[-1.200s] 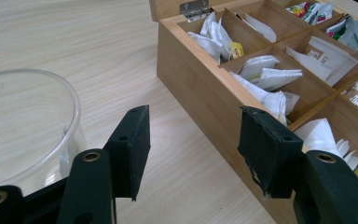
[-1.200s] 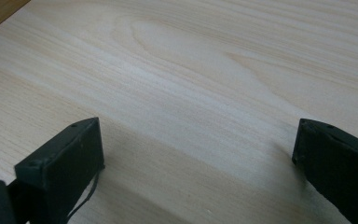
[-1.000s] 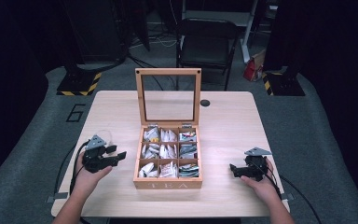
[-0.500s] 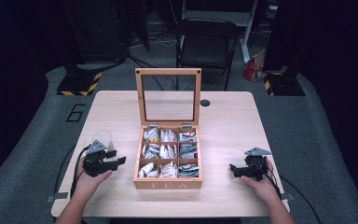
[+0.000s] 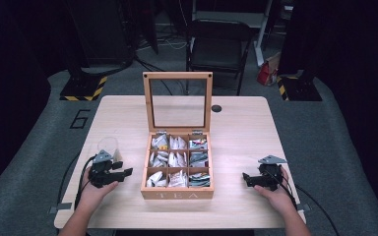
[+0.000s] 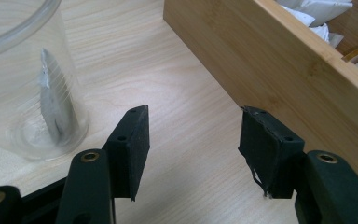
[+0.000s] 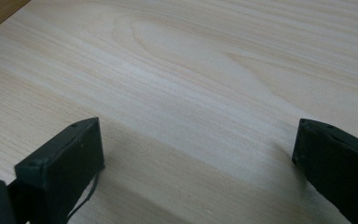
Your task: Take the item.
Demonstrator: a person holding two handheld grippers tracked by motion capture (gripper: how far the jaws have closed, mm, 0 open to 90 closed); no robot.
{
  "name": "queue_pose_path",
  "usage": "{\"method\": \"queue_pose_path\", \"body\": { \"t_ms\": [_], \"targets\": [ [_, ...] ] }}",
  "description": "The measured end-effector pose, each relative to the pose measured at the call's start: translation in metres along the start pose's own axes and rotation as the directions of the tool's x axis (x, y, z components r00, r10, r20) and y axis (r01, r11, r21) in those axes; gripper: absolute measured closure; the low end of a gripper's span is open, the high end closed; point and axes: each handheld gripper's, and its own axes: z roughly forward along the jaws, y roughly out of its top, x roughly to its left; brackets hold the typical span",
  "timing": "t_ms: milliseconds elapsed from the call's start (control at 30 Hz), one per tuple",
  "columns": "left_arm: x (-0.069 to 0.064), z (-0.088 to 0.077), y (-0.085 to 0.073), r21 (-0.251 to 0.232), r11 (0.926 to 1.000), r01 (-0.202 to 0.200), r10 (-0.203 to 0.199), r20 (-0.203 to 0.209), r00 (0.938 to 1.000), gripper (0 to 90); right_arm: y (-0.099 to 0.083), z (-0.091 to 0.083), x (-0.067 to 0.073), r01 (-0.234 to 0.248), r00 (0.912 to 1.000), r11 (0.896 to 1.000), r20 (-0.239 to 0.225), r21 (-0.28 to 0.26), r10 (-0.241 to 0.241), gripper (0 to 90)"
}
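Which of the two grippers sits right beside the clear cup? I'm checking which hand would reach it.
The left gripper: the clear cup stands just beyond it, left of the tea box. The right gripper rests across the box on bare table.

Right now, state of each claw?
Left claw: open, empty, beside the tea box.
Right claw: open, empty, over bare table.

One counter [image 5: 236, 128] carries one tea box [image 5: 177, 191] with six compartments, all holding tea bags, and one clear cup [image 5: 107, 146]. Two tools: left [image 5: 123, 173], right [image 5: 246, 178]. One chair [image 5: 216, 49] stands far.
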Motion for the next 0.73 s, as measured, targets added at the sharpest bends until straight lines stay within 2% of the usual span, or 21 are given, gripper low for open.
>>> {"method": "queue_pose_path", "body": {
  "t_ms": [33, 167, 433, 633, 733],
  "targets": [
    [-0.0005, 0.0014, -0.0007, -0.010, 0.9999, 0.008, -0.008, -0.005, 1.0000, 42.7, 0.0000, 0.0000, 0.0000, -0.001, 1.0000, 1.000, 0.000, 0.000, 0.001, 1.2],
    [0.0005, 0.0016, -0.0006, 0.008, 1.0000, 0.002, -0.002, -0.002, 1.0000, 42.4, 0.0000, -0.0001, -0.0002, 0.002, 1.0000, 1.000, -0.002, 0.000, -0.002, 1.3],
    [-0.0002, 0.0019, -0.0021, 0.003, 0.9998, 0.017, -0.017, -0.005, 0.9998, 42.3, 0.0000, -0.0001, -0.0005, 0.006, 1.0000, 1.000, -0.003, 0.001, -0.005, 1.3],
    [-0.0001, 0.0013, -0.0011, 0.008, 0.9999, 0.006, -0.006, 0.000, 1.0000, 42.1, 0.0001, 0.0000, -0.0003, 0.003, 1.0000, 1.000, -0.003, 0.000, -0.003, 1.3],
    [-0.0020, 0.0009, -0.0006, -0.004, 0.9999, 0.010, -0.010, -0.002, 1.0000, 41.9, 0.0001, 0.0000, -0.0003, 0.003, 1.0000, 1.000, -0.003, 0.000, -0.003, 1.3]
  ]
}}
